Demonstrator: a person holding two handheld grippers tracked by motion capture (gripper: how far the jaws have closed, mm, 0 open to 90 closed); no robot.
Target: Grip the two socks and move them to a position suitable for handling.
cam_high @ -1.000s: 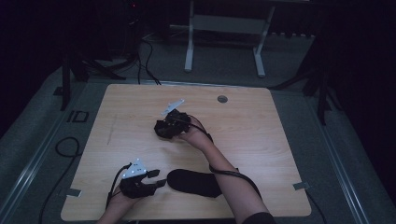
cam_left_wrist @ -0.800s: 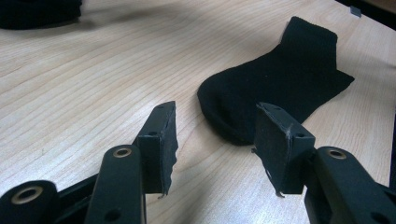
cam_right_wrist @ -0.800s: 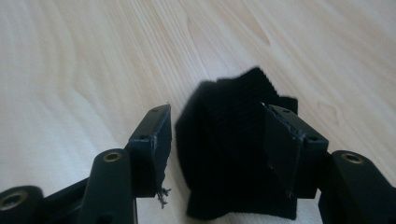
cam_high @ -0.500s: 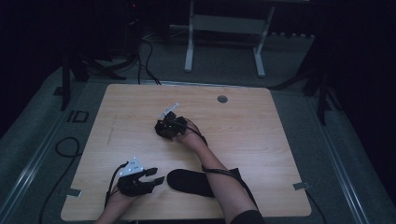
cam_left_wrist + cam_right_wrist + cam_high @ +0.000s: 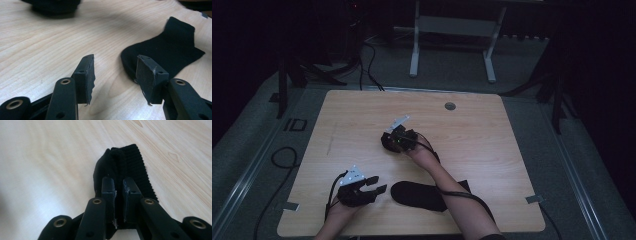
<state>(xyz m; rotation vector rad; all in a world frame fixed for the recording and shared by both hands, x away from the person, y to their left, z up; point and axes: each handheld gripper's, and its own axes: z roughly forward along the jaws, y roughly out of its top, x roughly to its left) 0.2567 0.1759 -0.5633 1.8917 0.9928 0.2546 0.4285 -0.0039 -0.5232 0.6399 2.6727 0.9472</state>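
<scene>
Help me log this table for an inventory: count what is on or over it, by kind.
Black socks: 2, one flat near the front edge, one pinched in the right gripper's jaws
Handheld grippers: 2, left gripper, right gripper
Round grommets in the tabletop: 1
Total: 5

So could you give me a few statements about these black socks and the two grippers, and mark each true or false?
1. The right gripper has its fingers pinched on a black sock. True.
2. The left gripper grips the other sock. False: its fingers stand apart, that sock beside them.
3. Both socks lie on a wooden table. True.
4. The socks are white. False: both are black.
</scene>
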